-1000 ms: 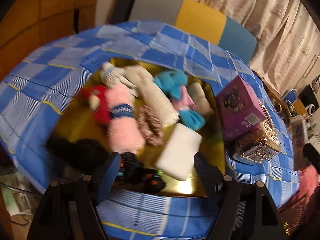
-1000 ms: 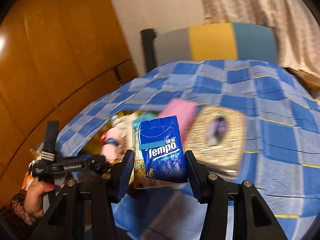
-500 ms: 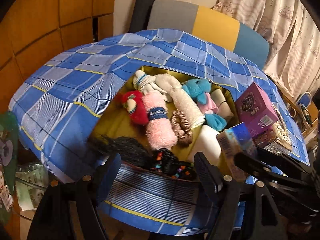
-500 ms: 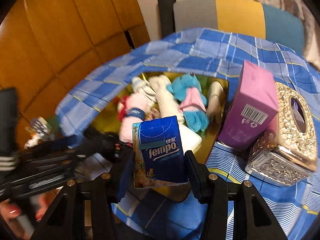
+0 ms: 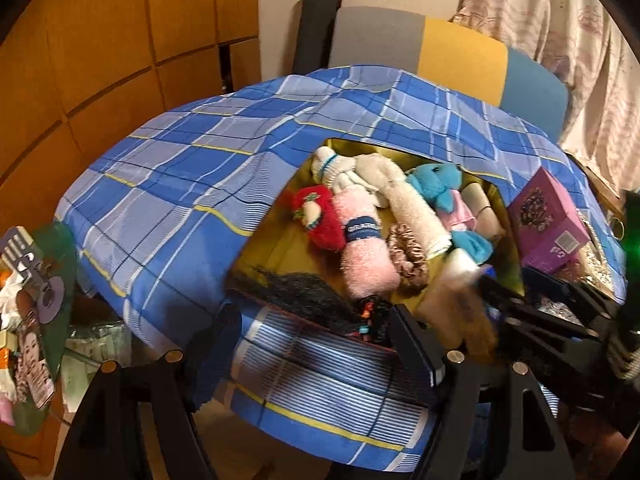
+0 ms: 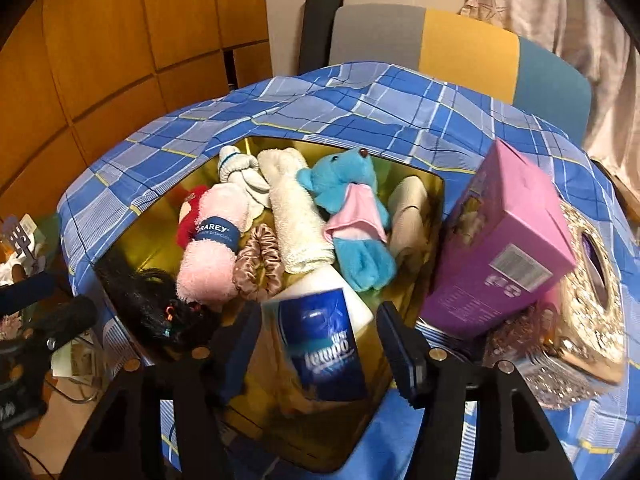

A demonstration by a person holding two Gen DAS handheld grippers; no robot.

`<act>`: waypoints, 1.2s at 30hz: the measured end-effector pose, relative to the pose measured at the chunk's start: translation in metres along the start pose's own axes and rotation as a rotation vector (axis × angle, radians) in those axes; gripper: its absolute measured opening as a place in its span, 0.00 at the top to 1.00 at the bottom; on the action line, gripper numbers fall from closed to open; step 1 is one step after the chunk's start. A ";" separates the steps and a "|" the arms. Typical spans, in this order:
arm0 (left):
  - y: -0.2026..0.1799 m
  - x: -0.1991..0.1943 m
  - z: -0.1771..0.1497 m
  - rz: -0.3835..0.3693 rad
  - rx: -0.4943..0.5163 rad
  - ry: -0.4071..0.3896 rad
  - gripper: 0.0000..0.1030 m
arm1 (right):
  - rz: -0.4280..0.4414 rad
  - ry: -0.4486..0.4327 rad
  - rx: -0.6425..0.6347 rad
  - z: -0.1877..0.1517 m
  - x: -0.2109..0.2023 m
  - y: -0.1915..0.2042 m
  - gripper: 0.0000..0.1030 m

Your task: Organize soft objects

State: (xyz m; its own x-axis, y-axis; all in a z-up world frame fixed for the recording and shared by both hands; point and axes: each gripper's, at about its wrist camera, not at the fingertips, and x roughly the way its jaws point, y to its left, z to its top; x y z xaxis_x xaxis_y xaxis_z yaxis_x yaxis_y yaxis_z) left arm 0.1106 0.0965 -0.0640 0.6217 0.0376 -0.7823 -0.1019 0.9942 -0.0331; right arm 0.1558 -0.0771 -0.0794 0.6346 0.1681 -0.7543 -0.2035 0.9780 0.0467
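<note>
Glossy gold box (image 6: pixel 432 200), fuzzy cloth toys (image 6: pixel 352 216)

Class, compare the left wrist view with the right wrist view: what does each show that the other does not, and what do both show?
Only the left wrist view: the green packet hanging at the left edge. Only the right wrist view: the Tempo wording on the blue tissue pack, between the opening jaws of the right hand-held gripper. Both: the gold box holding the blue plush toy, and the purple carton.
</note>
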 end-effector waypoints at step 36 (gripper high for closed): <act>0.003 -0.087 -0.011 0.066 -0.033 -0.064 0.26 | -0.222 -0.142 0.159 -0.019 -0.148 0.030 0.00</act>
State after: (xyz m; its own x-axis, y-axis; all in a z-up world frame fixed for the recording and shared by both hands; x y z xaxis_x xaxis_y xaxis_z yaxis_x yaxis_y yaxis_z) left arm 0.0475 0.0950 -0.0031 0.6608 0.1105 -0.7424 -0.1690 0.9856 -0.0037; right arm 0.0420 -0.0749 0.0210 0.7506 -0.0475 -0.6591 0.0639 0.9980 0.0008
